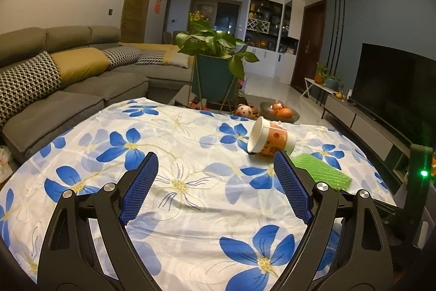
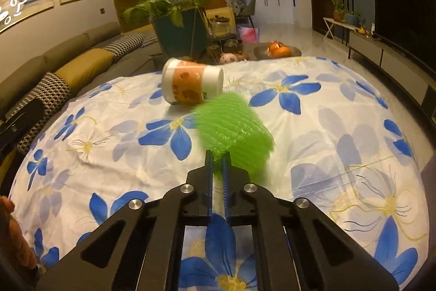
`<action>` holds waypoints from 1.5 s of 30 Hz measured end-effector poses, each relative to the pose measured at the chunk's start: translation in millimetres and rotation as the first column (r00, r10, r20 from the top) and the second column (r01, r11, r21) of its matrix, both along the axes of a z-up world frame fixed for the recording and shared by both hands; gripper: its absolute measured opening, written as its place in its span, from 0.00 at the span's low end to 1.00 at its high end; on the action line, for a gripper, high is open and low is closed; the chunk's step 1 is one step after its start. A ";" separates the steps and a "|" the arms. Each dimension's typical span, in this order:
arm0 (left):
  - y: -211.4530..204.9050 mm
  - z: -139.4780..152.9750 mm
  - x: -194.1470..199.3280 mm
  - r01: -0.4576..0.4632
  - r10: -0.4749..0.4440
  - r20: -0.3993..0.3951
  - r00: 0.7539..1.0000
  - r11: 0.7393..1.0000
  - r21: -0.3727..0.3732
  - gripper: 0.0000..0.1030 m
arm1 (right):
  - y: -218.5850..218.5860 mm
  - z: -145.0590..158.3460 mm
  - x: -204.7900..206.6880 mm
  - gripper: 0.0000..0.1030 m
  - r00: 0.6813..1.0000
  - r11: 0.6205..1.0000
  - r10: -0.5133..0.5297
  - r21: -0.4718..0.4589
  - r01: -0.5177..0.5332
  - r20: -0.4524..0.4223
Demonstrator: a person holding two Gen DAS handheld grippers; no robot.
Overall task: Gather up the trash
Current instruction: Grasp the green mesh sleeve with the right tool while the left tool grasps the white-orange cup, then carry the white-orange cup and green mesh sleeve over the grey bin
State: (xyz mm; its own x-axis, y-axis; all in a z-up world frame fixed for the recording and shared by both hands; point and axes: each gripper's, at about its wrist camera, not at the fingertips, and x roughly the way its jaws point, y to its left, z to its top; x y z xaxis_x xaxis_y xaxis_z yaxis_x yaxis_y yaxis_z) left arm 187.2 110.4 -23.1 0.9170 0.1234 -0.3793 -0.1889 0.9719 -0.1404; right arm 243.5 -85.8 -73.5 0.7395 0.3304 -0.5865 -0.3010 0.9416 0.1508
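Two bits of trash on the flowered cloth: bright green ribbed foam netting, blurred, pinched at its near end by the right gripper fingers; at its eleven o'clock, an orange-printed white paper cup lies tipped over. Left gripper fingers spread wide, empty.

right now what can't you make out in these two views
- Green ribbed plastic sheet: right wrist view, motion-blurred; its near edge hides between the shut right tongs.
- Same sheet, left wrist view: partly covered by a left tongs finger.
- Tipped orange-and-white paper cup: inside unseen; print too small.
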 end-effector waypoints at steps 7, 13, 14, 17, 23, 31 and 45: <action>-13.9 16.5 12.4 0.036 -0.037 0.024 0.999 0.999 0.017 0.83 | -19.7 24.6 -24.0 0.07 0.989 0.997 -0.064 -0.025 0.068 0.134; -25.4 25.0 37.2 0.075 -0.078 0.049 0.996 0.996 0.054 0.83 | -48.6 41.9 -27.6 0.07 0.972 0.991 -0.133 0.001 0.136 0.193; -26.7 23.7 42.4 0.084 -0.087 0.042 0.995 0.995 0.058 0.83 | -51.9 43.6 -26.8 0.07 0.969 0.989 -0.147 -0.001 0.150 0.200; -31.2 18.9 59.9 0.094 -0.097 0.024 0.995 0.992 0.088 0.82 | -57.9 47.0 -25.6 0.07 0.958 0.983 -0.176 -0.016 0.184 0.228; -33.1 11.6 94.6 0.167 -0.168 0.002 0.986 0.980 0.109 0.79 | -66.3 50.0 -18.6 0.07 0.951 0.979 -0.197 0.003 0.202 0.239; -20.4 -21.7 154.4 0.280 -0.277 -0.090 0.957 0.960 0.019 0.62 | -66.0 50.8 -10.4 0.07 0.948 0.982 -0.186 0.008 0.190 0.260; -24.4 -47.7 181.2 0.438 -0.447 -0.169 0.879 0.895 -0.087 0.18 | -63.2 39.5 -1.3 0.07 0.958 0.985 -0.170 0.012 0.172 0.233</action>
State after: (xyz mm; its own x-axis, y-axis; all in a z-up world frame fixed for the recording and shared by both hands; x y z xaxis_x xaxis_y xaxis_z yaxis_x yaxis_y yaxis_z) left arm 368.5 86.1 -70.8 0.7878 -0.2998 -0.5381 0.2331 0.9537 -0.1901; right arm 242.2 -149.1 -34.0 0.9006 0.1827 -0.3944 -0.1611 0.9830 0.0876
